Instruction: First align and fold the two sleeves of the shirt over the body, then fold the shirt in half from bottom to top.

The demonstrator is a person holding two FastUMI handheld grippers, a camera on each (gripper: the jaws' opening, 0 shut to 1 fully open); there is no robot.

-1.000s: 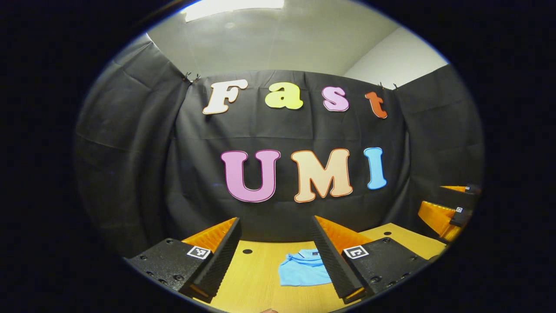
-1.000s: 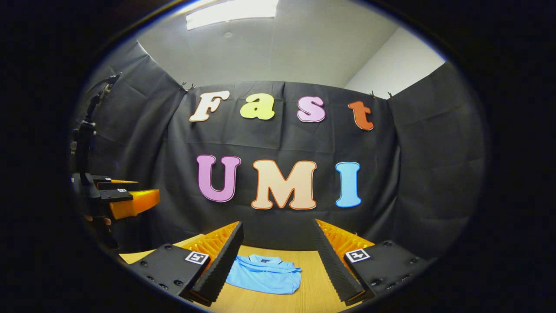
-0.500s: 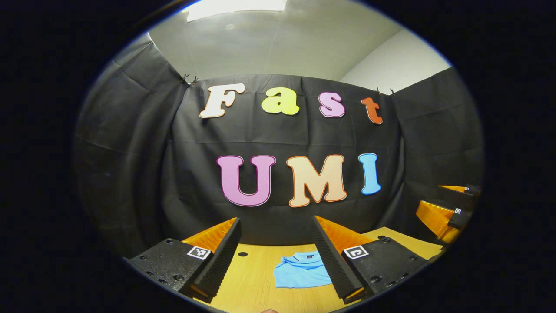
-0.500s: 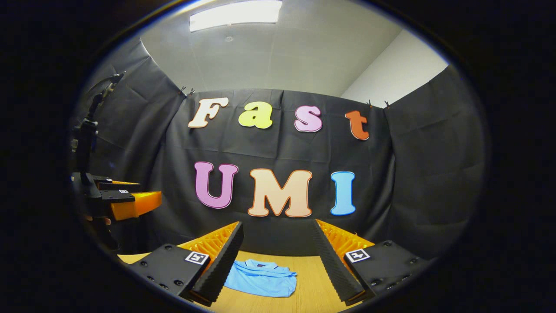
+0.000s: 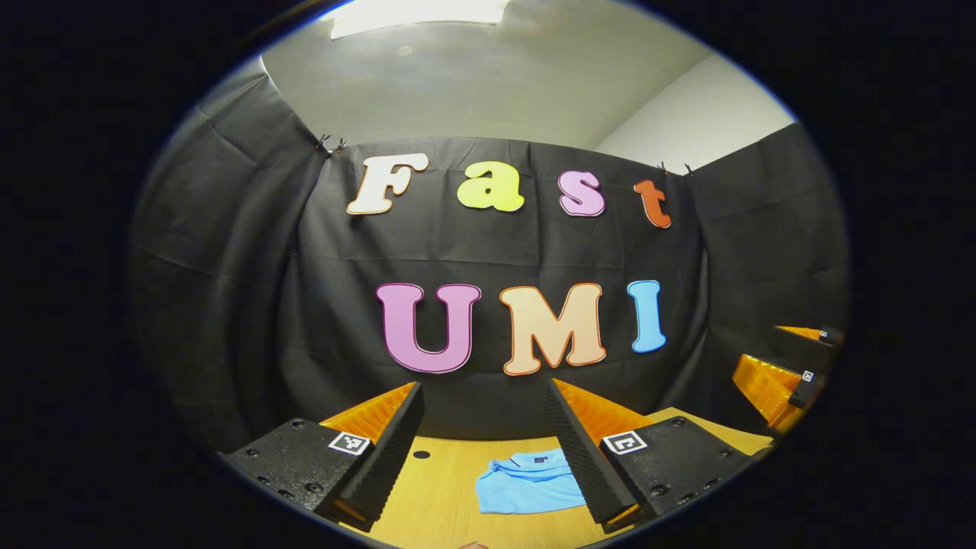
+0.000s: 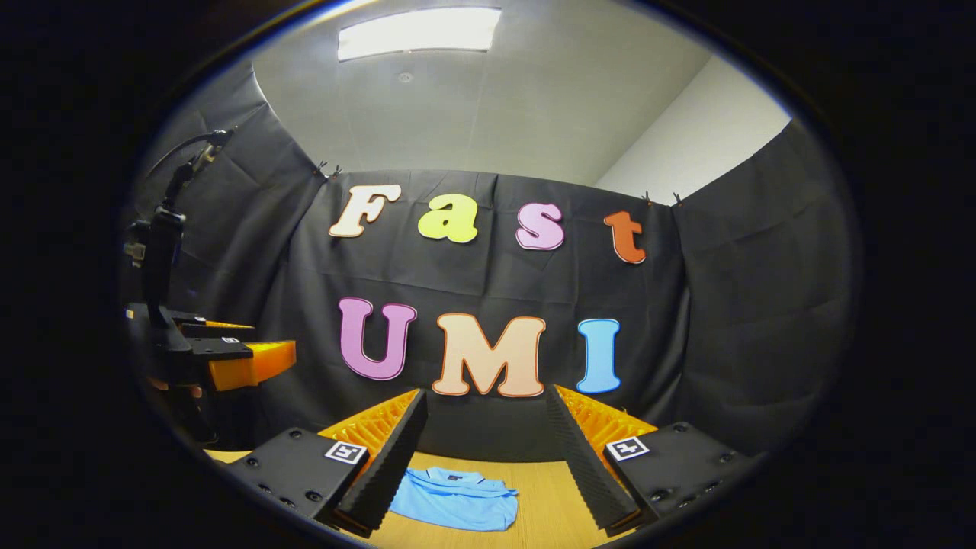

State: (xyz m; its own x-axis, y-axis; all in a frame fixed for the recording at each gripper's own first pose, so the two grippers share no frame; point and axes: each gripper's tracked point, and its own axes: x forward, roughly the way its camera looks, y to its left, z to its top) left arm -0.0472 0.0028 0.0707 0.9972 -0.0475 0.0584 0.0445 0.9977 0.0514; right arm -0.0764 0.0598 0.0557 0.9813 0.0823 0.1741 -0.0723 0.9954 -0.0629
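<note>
The light blue polo shirt [image 5: 528,482] is lying on the wooden table [image 5: 442,496] as a compact folded bundle, collar toward the black cloth wall, its long axis running side to side. The left gripper [image 5: 484,450] is hanging above the table with fingers wide apart, holding nothing, the shirt at about one o'clock from it. The right gripper [image 6: 485,451] is also spread open and empty, the shirt lying at eleven o'clock; neither one looks clearly nearer.
</note>
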